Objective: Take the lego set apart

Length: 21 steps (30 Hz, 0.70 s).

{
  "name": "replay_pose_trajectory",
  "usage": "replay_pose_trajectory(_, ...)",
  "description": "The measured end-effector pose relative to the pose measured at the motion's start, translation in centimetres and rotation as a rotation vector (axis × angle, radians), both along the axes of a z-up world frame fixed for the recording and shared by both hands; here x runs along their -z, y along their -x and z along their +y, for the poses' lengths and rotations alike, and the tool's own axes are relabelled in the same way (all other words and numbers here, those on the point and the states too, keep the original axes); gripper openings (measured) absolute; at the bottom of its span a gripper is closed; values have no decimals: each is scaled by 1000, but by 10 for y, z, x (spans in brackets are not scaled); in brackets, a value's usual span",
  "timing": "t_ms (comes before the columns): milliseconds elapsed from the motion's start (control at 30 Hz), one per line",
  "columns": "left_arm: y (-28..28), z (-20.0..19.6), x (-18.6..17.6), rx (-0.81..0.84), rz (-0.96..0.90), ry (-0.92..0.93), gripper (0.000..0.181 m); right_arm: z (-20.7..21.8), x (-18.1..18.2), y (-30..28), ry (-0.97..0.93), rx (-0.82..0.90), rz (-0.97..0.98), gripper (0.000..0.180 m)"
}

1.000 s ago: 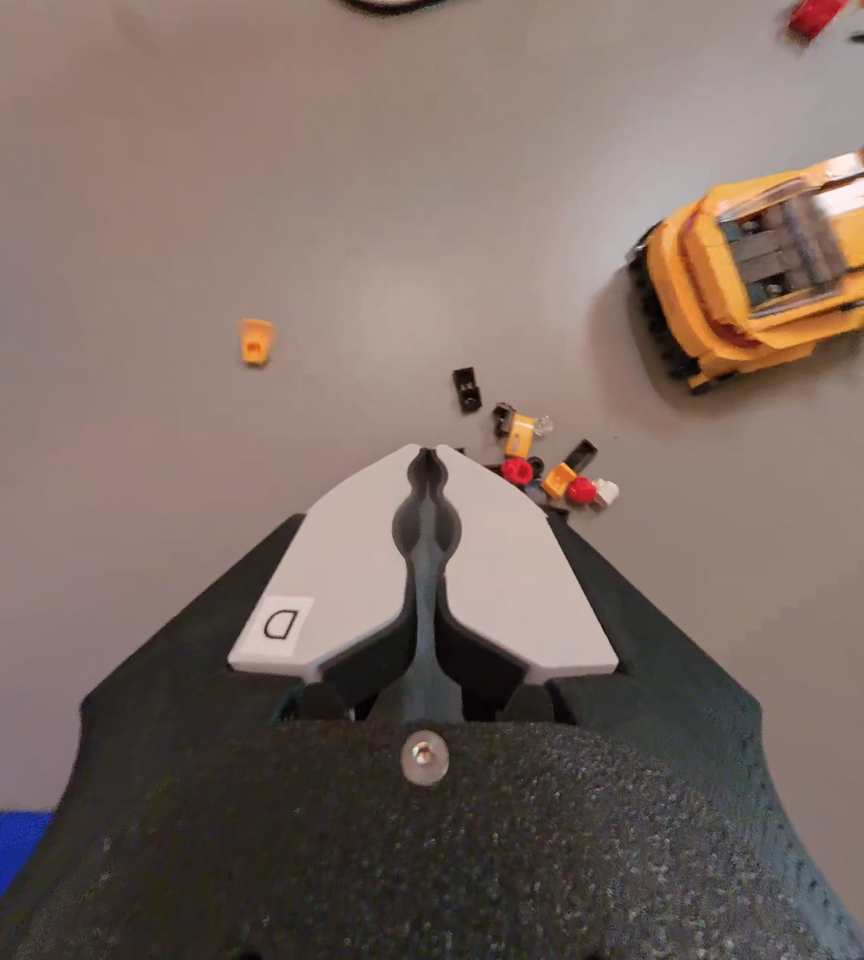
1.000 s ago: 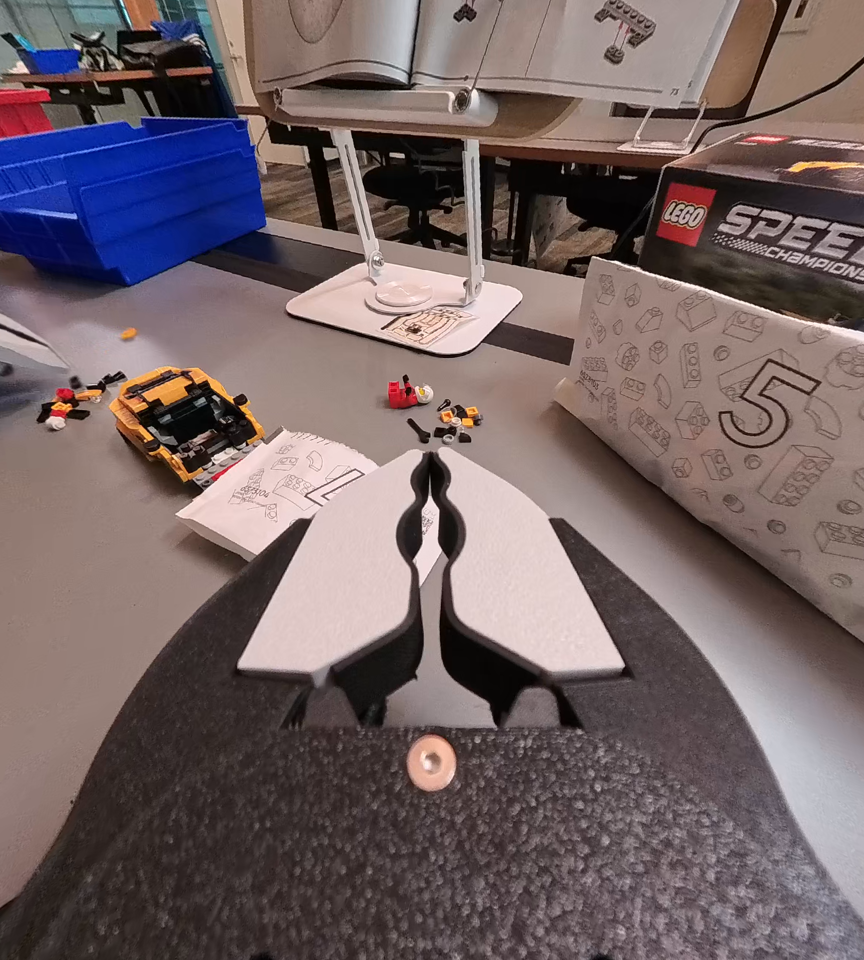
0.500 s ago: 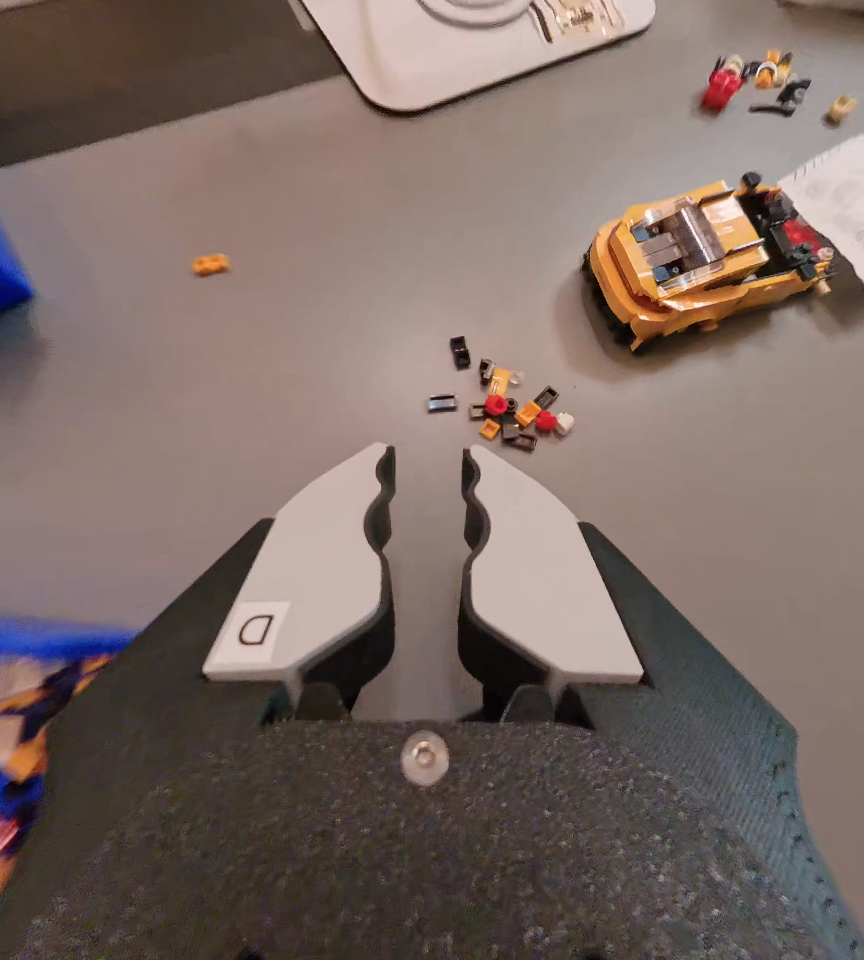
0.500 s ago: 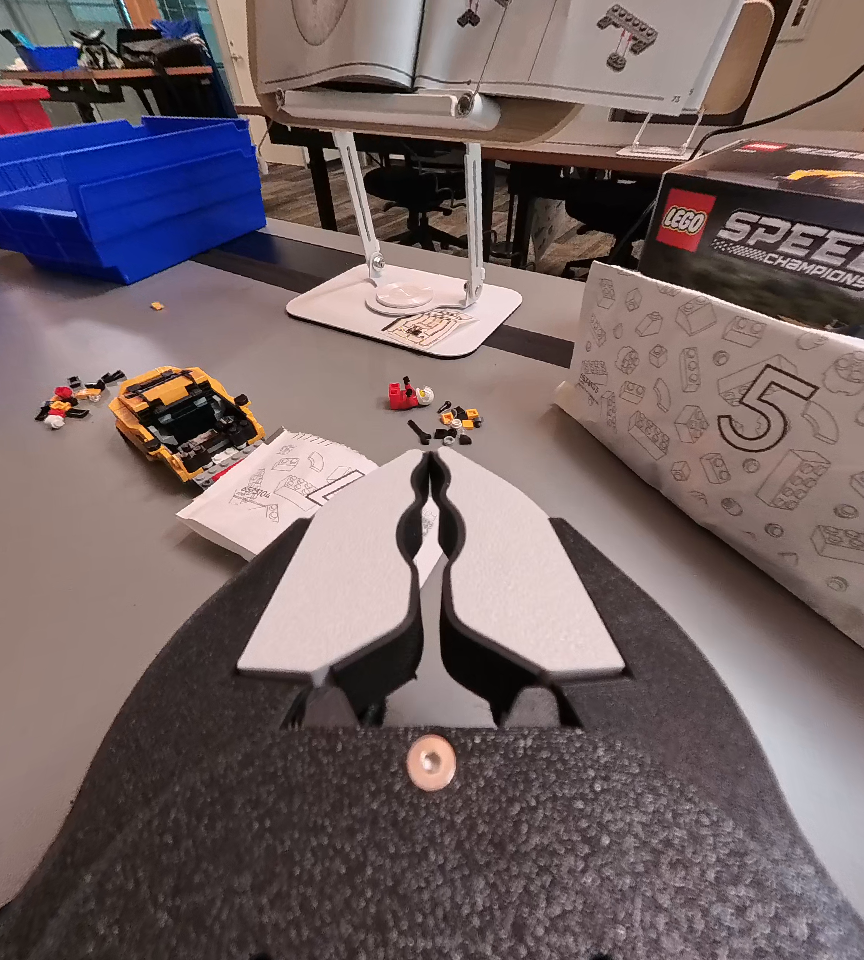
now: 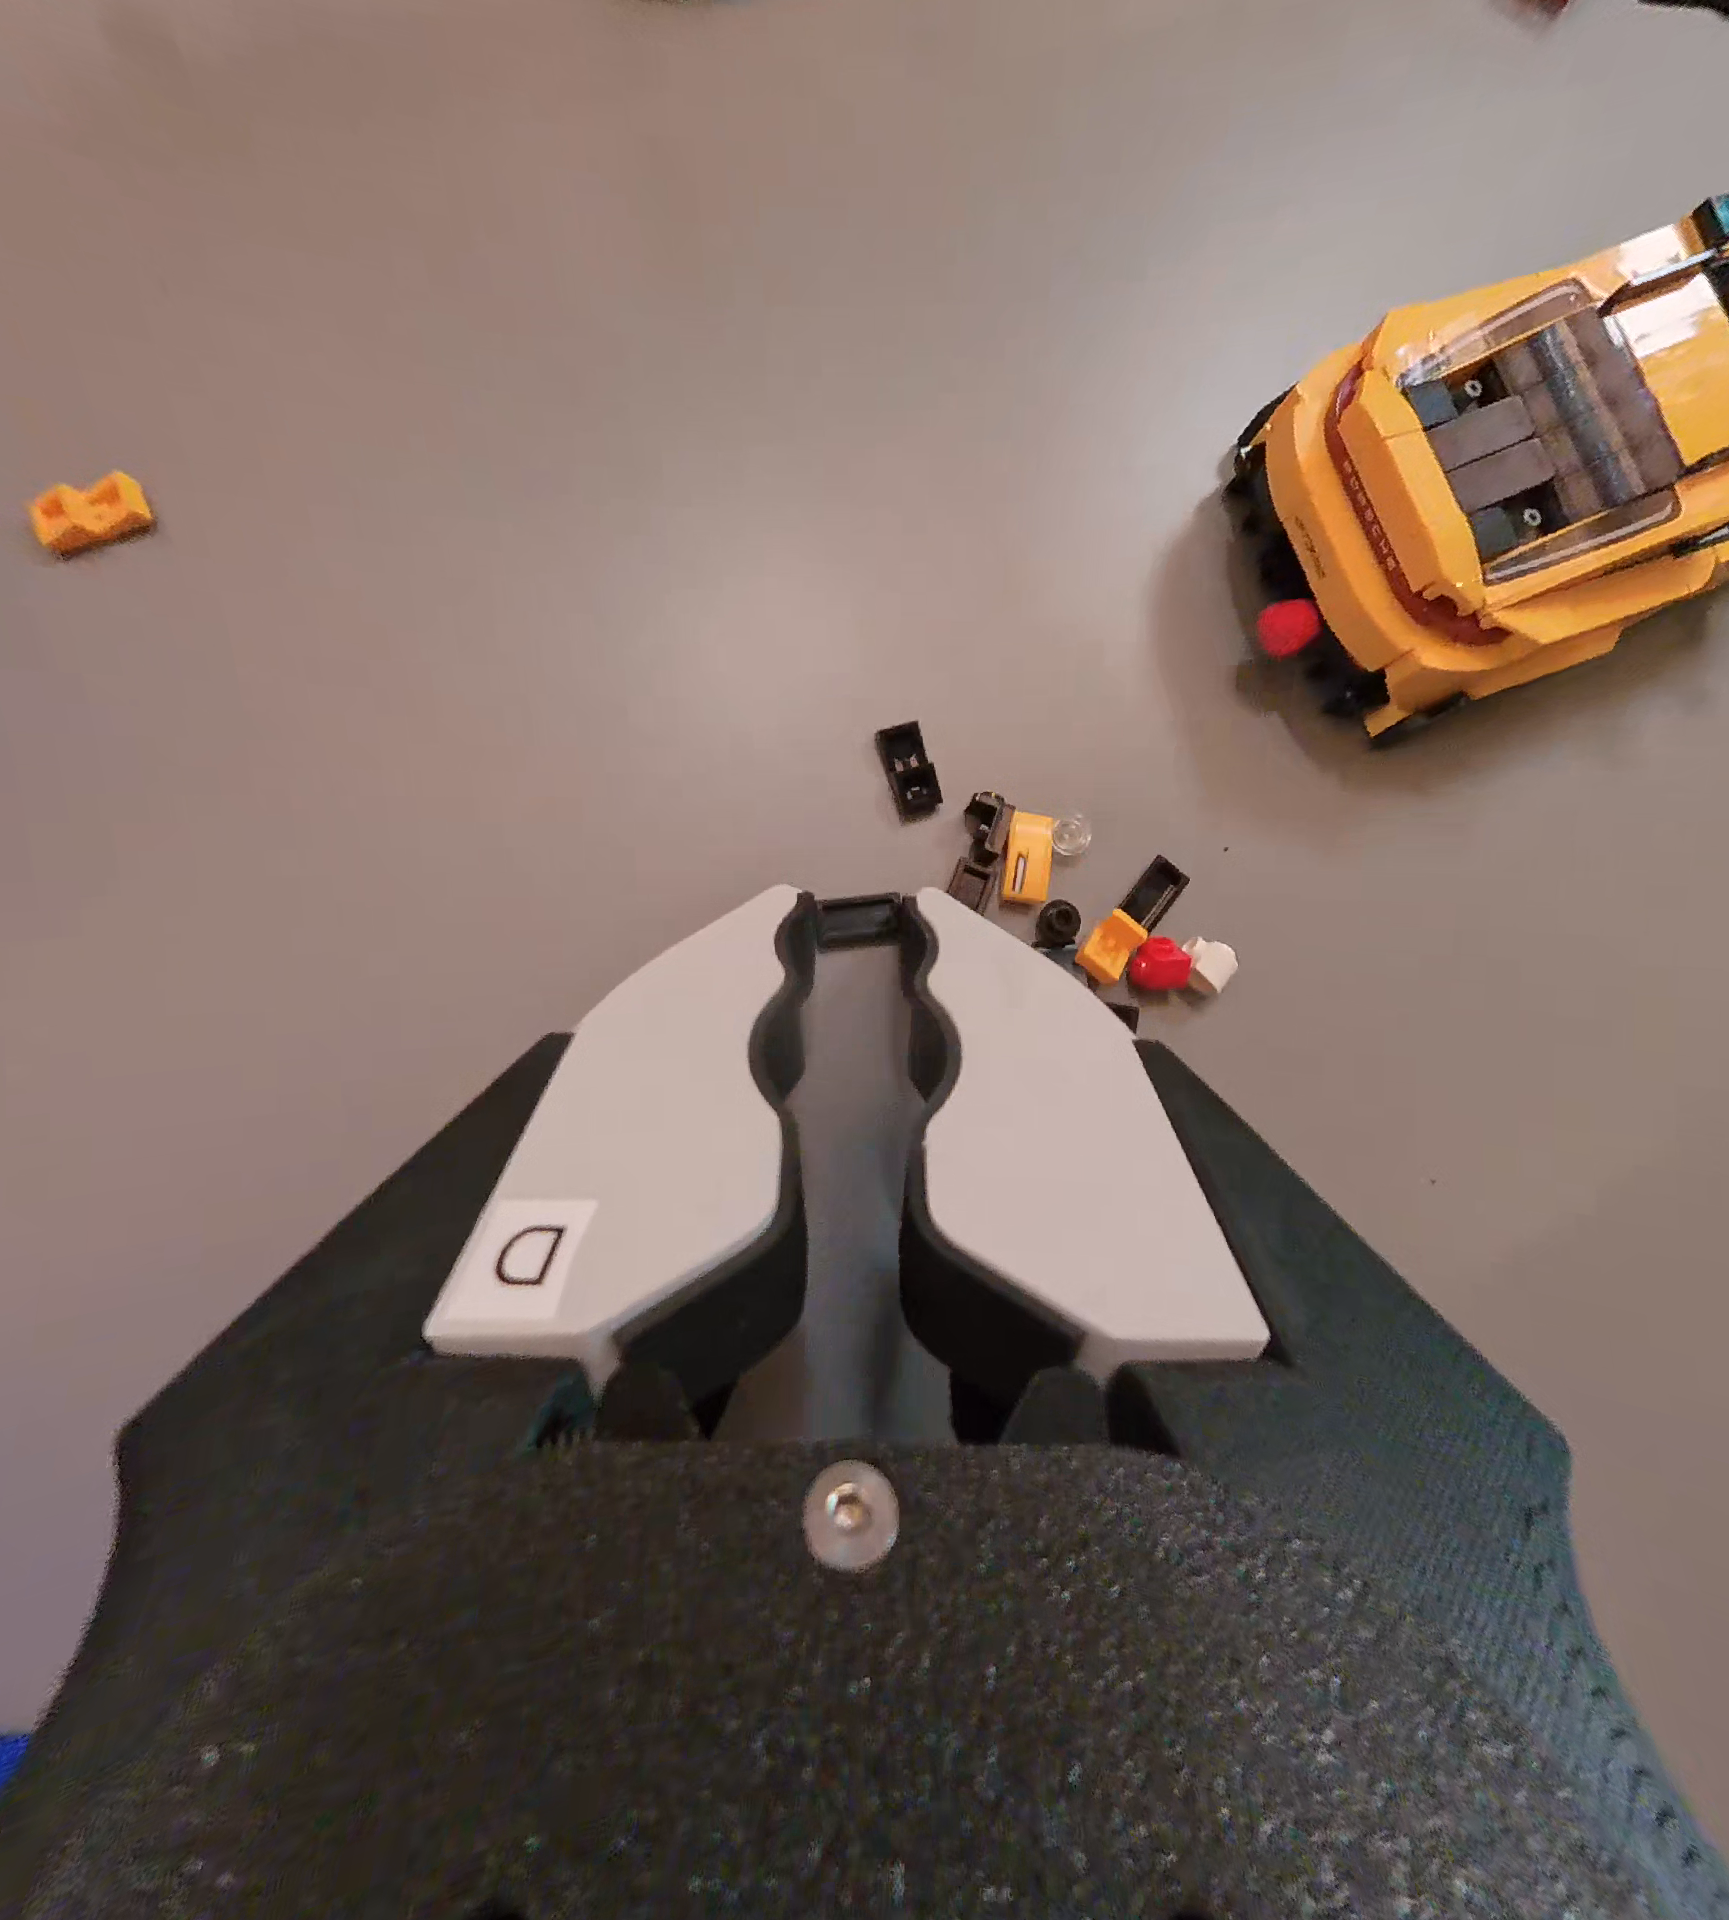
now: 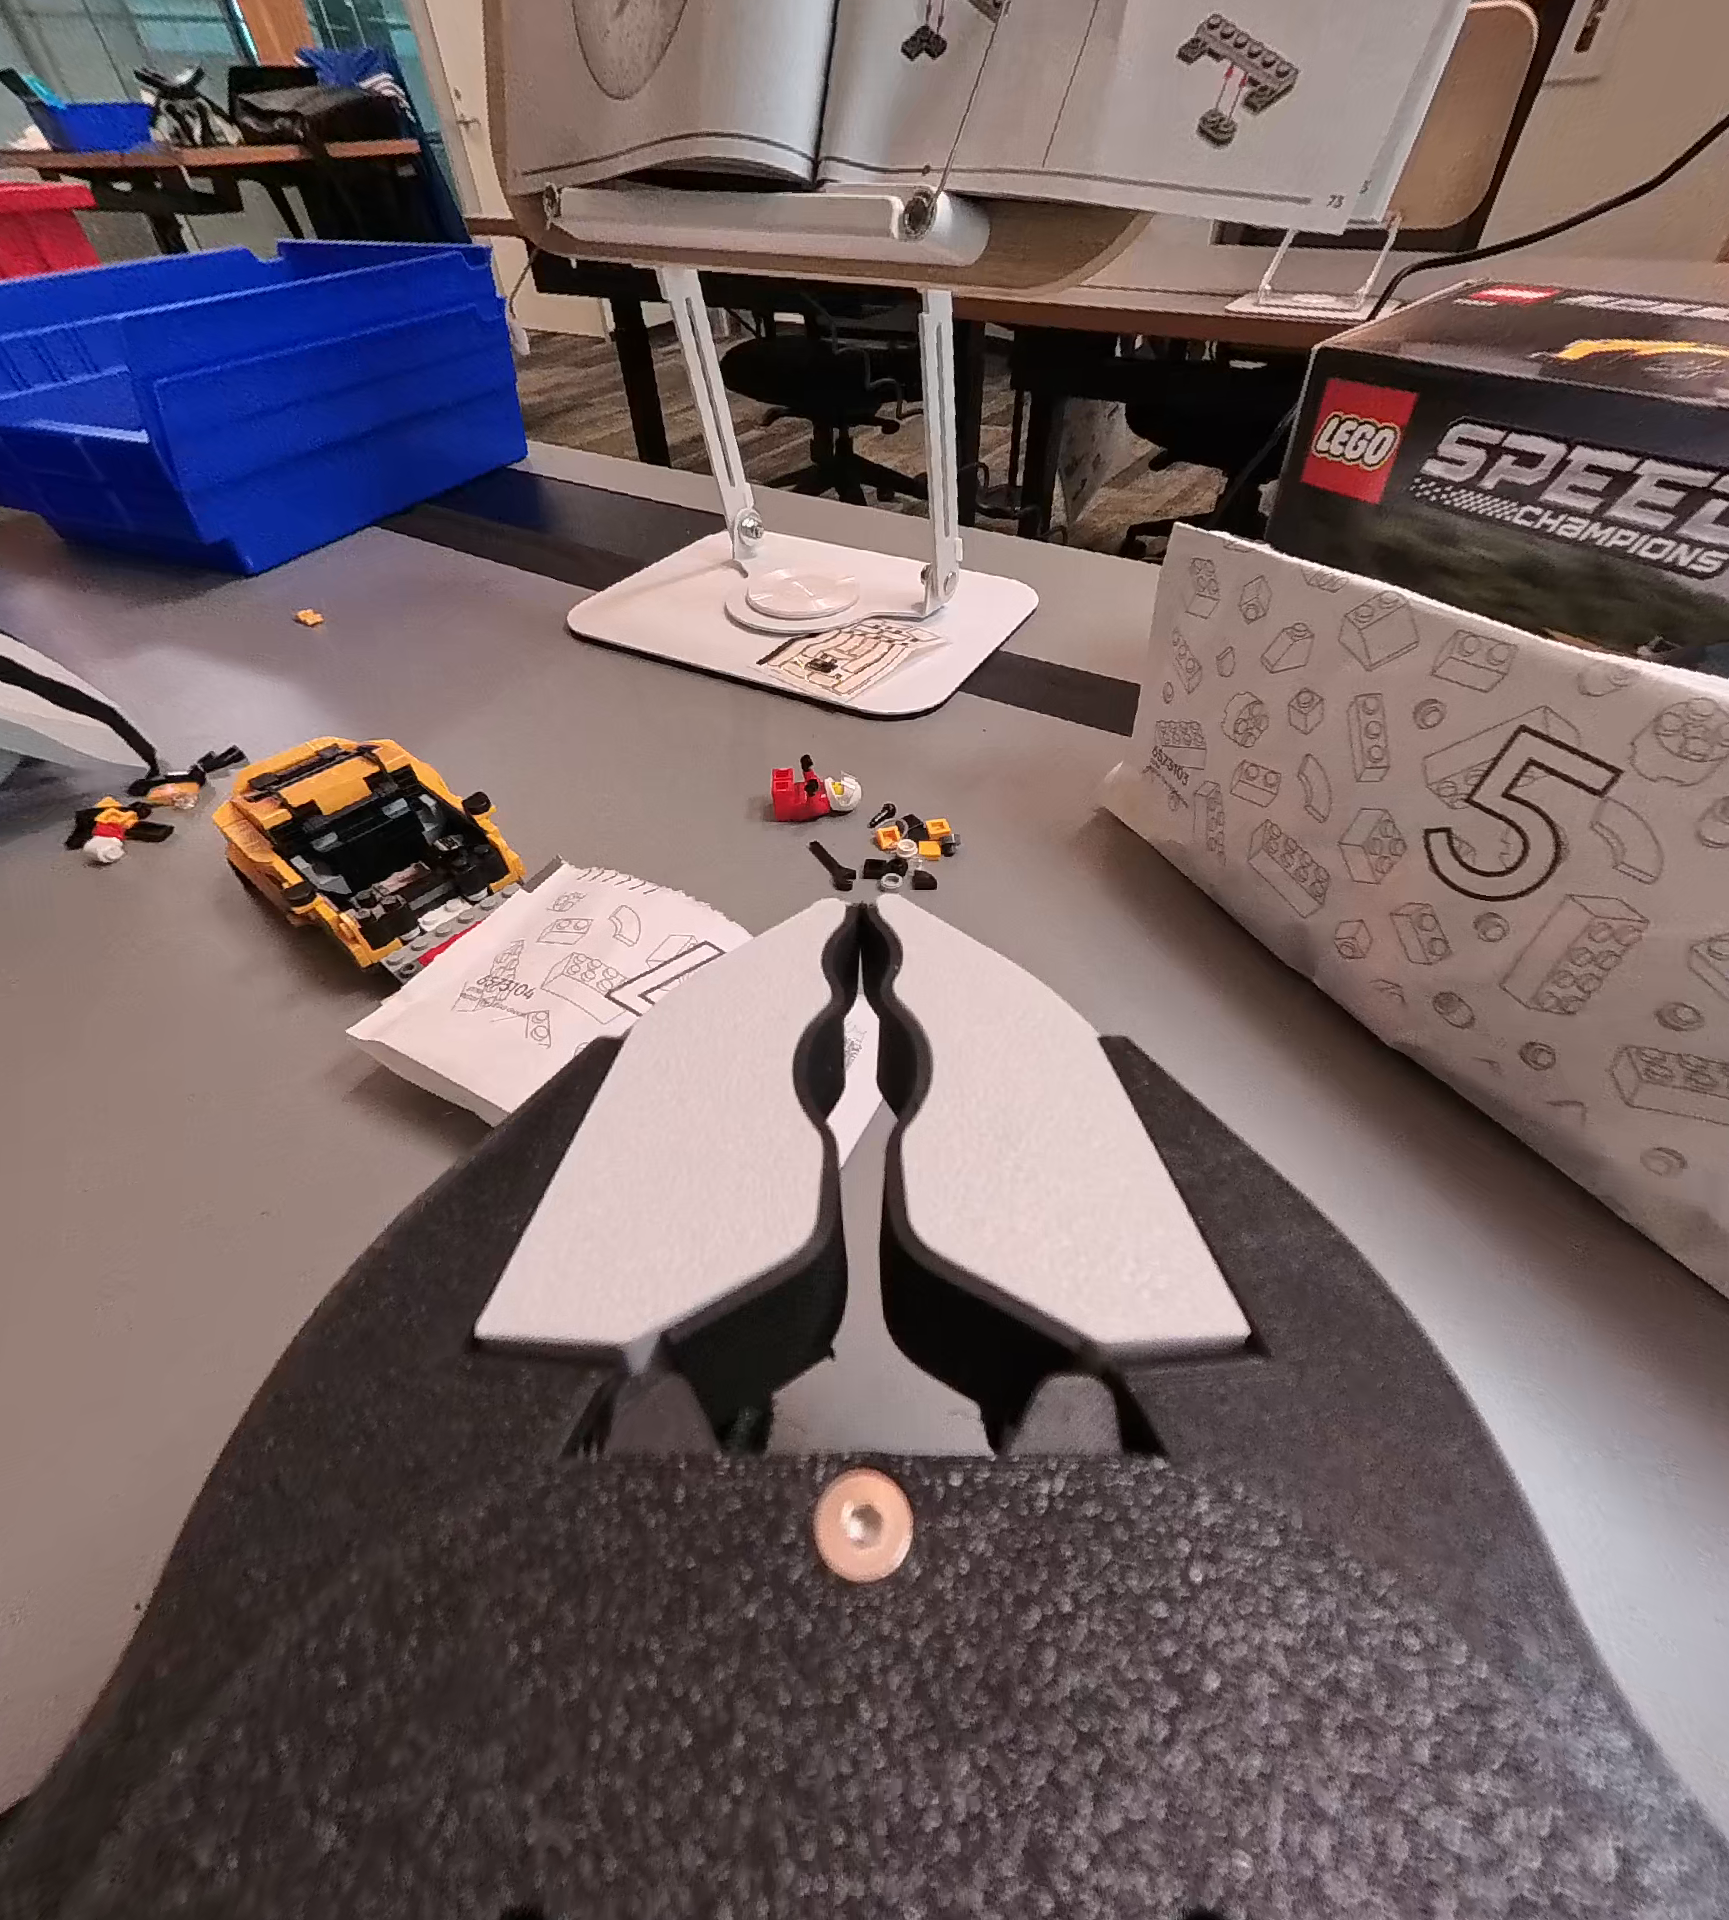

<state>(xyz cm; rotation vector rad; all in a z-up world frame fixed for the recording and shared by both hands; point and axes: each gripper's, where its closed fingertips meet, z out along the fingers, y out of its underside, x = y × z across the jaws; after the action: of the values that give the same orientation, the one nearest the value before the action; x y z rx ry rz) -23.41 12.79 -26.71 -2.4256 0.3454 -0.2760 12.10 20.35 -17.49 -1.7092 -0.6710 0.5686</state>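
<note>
Grey matte tabletop (image 5: 527,312). Left gripper (image 5: 858,920) is low over it, jaws narrowed onto a small black rectangular brick (image 5: 856,918) held crosswise between the tips, beside the scatter of loose black, orange and red pieces (image 5: 1068,894). Yellow lego car (image 5: 1556,468) lies ahead-right, nose pointing away, nearer this gripper. Right gripper (image 6: 860,914) is closed, empty and well back; only its view shows the car's stripped interior (image 6: 372,831).

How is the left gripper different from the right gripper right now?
The left gripper pinches a small black brick at its tips; the right gripper is shut on nothing. The left gripper points down at the loose pieces; the right gripper looks out across the table. Both have light grey fingers on black bodies.
</note>
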Motion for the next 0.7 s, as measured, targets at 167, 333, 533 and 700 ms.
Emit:
replay_pose_trajectory(167, -5, -15, -43, 0, -19, -131, 1, 0, -2, -1, -7, 5, 4, 0)
replay_pose_trajectory(333, 64, -60, -131, -238, 110, -360, 1, -1, -2, 0, -5, -2, 6, 0)
replay_pose_trajectory(533, 185, -118, -96, -581, 208, -149, 10, -2, -5, 1, -17, -2, 7, 0)
replay_pose_trajectory(700, 184, -114, -83, -596, 255, -150, 64, -2, -4, 0, -20, 5, 1, 0)
